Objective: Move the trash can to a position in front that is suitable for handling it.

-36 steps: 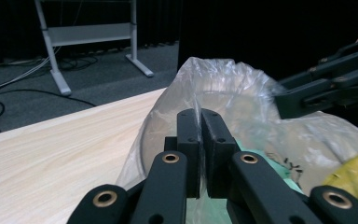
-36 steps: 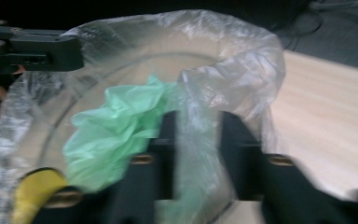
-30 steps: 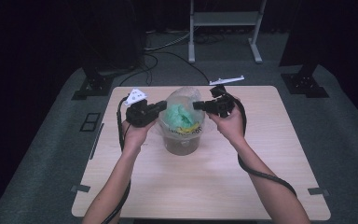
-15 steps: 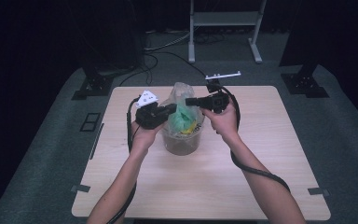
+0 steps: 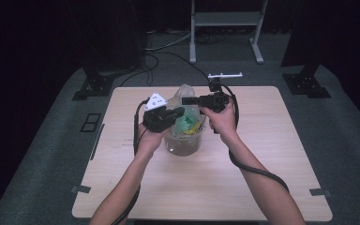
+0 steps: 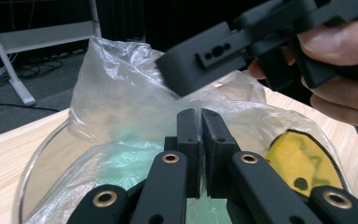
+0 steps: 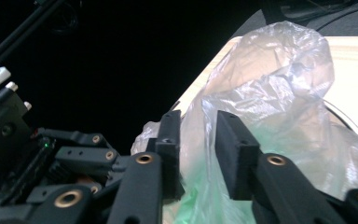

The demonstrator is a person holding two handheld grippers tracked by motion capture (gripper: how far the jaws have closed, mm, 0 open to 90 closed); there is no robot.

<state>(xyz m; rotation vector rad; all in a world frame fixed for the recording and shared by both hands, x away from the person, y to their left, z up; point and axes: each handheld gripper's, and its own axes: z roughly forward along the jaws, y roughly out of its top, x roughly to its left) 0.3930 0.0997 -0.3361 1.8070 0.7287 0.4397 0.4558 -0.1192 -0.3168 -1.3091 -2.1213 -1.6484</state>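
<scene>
Change since earlier: both hands have drawn closer together over the container; the plastic bag, rounded and puffed a second ago, now stands gathered into a peak between the two hand-held grippers.
Left hand-held gripper [image 5: 177,112]: comes in from the left side of the container, jaws pressed together on a fold of the plastic bag [image 6: 121,88]; the film is pinched between the pads in the left gripper view.
Right hand-held gripper [image 5: 187,100]: comes in from the right, pointing left at the bag's peak; its jaws have just been opening and now stand apart with bag film running up between them, the pads not pressing on it in the right gripper view [image 7: 193,140].
Plastic bag: clear and crumpled, rising out of the container, with something green [image 5: 186,123] and something yellow [image 6: 303,161] inside.
Container [image 5: 183,144]: clear, round, standing on the tabletop [image 5: 262,187] nearer the far edge than the near edge, about midway between the left and right edges.
Hands: left hand [image 5: 151,137] and right hand [image 5: 222,121] each wrapped around a gripper body, forearms coming in from the near edge.
Behind the tabletop: a small white bar-shaped object [image 5: 224,75] at the far edge.
</scene>
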